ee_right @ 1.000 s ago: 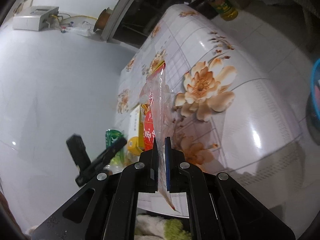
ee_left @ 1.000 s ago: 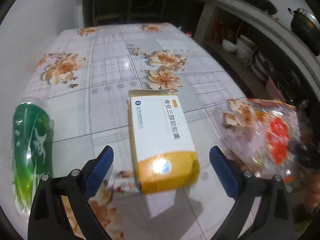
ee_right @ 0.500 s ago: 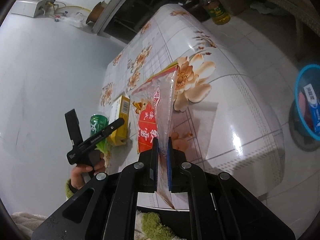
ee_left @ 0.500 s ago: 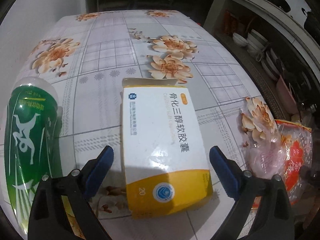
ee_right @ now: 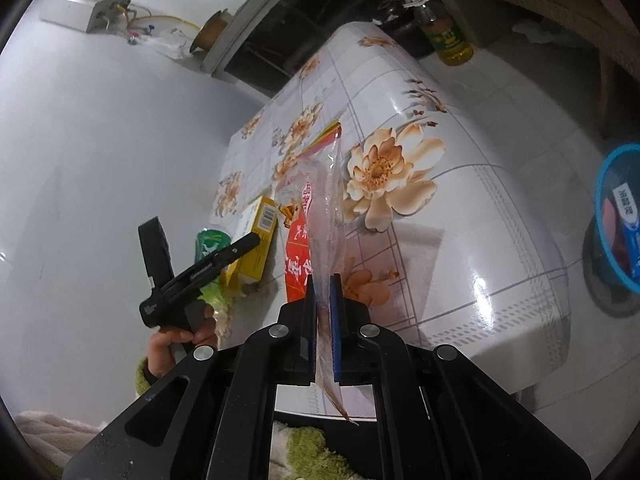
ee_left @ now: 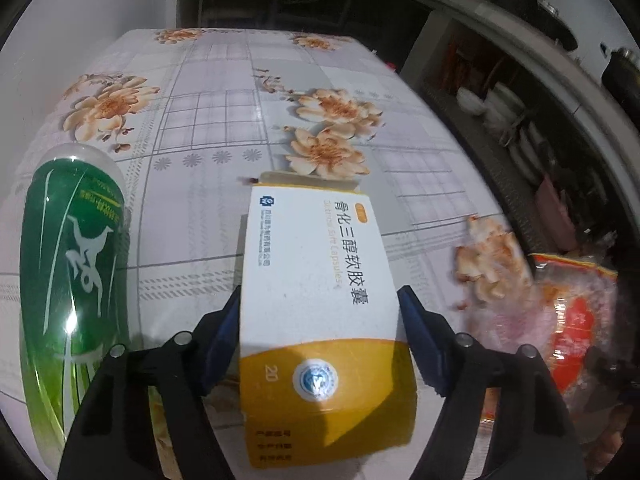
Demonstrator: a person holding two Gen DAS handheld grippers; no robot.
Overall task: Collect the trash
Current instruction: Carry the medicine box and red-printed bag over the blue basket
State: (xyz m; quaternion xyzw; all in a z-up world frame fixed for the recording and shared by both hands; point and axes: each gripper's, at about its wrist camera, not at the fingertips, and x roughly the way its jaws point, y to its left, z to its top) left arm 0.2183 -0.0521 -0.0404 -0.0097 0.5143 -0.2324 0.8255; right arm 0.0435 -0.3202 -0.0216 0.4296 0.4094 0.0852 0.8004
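Observation:
A white-and-yellow medicine box [ee_left: 316, 280] lies flat on the flowered table [ee_left: 208, 128]. My left gripper [ee_left: 320, 312] straddles it. Its jaws are closing, and the blue pads [ee_left: 224, 332] meet the box's two long sides. A green can [ee_left: 76, 264] stands just left of that gripper. My right gripper [ee_right: 323, 280] is shut on a clear plastic bag with red print [ee_right: 320, 208], held up over the table's near edge. In the right wrist view, the left gripper [ee_right: 192, 272], the box [ee_right: 256, 236] and the can [ee_right: 210, 242] show at the left. The bag [ee_left: 576, 320] appears blurred at the left wrist view's right.
A blue basket [ee_right: 618, 216] holding some wrappers stands on the floor, right of the table [ee_right: 460, 200]. An oil bottle [ee_right: 448, 36] stands on the floor beyond the table. Dark shelves with dishes [ee_left: 500, 108] run along the table's far right. A hand [ee_right: 176, 340] holds the left gripper.
The left gripper came closer over the box and its jaws narrowed from wide apart to the box's sides. The right gripper kept hold of the bag and rolled a little.

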